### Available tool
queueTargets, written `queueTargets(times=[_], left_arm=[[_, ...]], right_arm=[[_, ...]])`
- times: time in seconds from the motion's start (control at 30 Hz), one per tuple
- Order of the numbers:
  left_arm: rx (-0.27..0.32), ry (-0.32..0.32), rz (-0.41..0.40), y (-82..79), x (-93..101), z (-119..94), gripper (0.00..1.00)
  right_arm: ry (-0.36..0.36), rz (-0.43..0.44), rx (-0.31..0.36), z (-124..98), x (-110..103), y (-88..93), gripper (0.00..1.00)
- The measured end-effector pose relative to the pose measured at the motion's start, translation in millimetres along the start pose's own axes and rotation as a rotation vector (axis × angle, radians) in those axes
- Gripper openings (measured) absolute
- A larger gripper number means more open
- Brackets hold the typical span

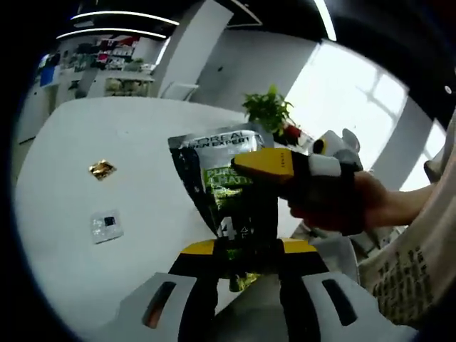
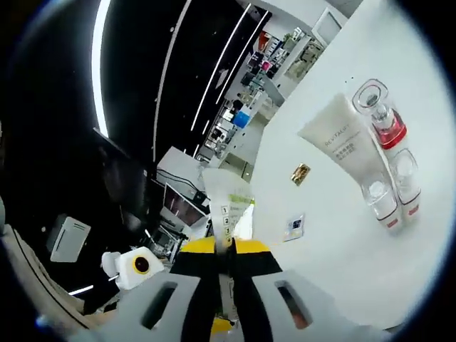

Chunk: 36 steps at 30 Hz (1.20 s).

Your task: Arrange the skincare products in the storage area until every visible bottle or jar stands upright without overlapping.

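Sachet [image 1: 226, 191] hanging above desk [image 1: 85, 164], both tools clamping it: left tool [image 1: 246, 251] gripping bottom edge, right tool [image 1: 265, 165] pinching its side. Risk: opposing pulls tearing or dropping it.

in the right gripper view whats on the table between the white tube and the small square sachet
One thing: a small gold packet lies on the table between the white tube and the square sachet, in the right gripper view.
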<state>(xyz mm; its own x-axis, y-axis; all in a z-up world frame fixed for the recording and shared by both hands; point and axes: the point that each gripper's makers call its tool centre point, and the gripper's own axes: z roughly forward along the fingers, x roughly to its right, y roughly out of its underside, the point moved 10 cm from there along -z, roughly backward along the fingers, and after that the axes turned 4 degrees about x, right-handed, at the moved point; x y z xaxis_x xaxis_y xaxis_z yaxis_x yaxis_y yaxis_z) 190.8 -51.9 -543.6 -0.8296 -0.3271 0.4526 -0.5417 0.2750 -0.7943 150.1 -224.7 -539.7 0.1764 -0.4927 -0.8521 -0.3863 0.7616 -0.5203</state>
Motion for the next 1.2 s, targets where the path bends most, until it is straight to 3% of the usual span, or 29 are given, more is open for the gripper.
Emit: queueTargets(times=[0.1,0.2,0.3,0.37,0.43,0.53,0.67,0.77,0.83,0.87,0.9,0.97,1.03,1.1,1.13,1.2], left_arm=[[0.020,-0.003,0.000,-3.7,-5.6,-7.4,0.64],[0.111,0.040,-0.119,-13.6,-9.8,-13.1,0.95],[0.162,0.163,-0.180,-26.4,-13.6,-19.8,0.96],[0.152,0.258,-0.191,-33.2,-10.7,-19.8,0.96],[0.124,0.383,-0.224,-38.0,-3.5,-18.5,0.90],[0.109,0.509,-0.239,-42.6,6.7,-17.6,0.69],[0.150,0.575,-0.260,-47.2,13.6,-17.9,0.38],[0.194,0.544,-0.261,-50.0,13.5,-19.4,0.15],[0.215,0.488,-0.305,-50.8,12.0,-19.3,0.10],[0.224,0.483,-0.333,-51.2,12.1,-19.9,0.02],[0.261,0.467,-0.363,-52.8,12.1,-20.4,0.00],[0.281,0.420,-0.371,-50.8,13.6,-19.8,0.00],[0.337,0.416,-0.382,-51.3,19.9,-20.4,0.00],[0.390,0.403,-0.444,-51.0,24.4,-19.9,0.00],[0.421,0.400,-0.468,-51.1,25.5,-19.8,0.00],[0.498,0.406,-0.532,-51.6,26.4,-20.5,0.00]], right_arm=[[-0.023,0.012,-0.001,-4.2,0.8,-2.5,0.02],[-0.103,0.055,-0.019,-9.1,-0.6,-7.6,0.02],[-0.237,0.087,-0.052,-12.9,-6.5,-17.4,0.02],[-0.327,0.101,-0.078,-15.2,-15.3,-24.0,0.02],[-0.419,0.122,-0.091,-17.2,-25.9,-30.5,0.02],[-0.483,0.150,-0.096,-17.0,-35.6,-37.4,0.02],[-0.493,0.138,-0.098,-16.1,-39.7,-42.9,0.02],[-0.440,0.099,-0.095,-15.8,-34.9,-45.3,0.02],[-0.416,0.086,-0.086,-15.6,-31.9,-48.6,0.02],[-0.383,0.048,-0.077,-14.9,-29.8,-50.0,0.02],[-0.338,-0.027,-0.056,-13.4,-27.9,-51.3,0.02],[-0.340,-0.124,0.028,-11.7,-33.6,-51.6,0.07],[-0.362,-0.062,0.090,-10.2,-41.4,-47.6,0.20],[-0.370,0.029,0.099,-8.3,-45.3,-40.5,0.35],[-0.357,0.009,0.092,-7.7,-44.7,-36.4,0.37],[-0.327,-0.023,0.089,-8.4,-45.7,-24.7,0.26]])
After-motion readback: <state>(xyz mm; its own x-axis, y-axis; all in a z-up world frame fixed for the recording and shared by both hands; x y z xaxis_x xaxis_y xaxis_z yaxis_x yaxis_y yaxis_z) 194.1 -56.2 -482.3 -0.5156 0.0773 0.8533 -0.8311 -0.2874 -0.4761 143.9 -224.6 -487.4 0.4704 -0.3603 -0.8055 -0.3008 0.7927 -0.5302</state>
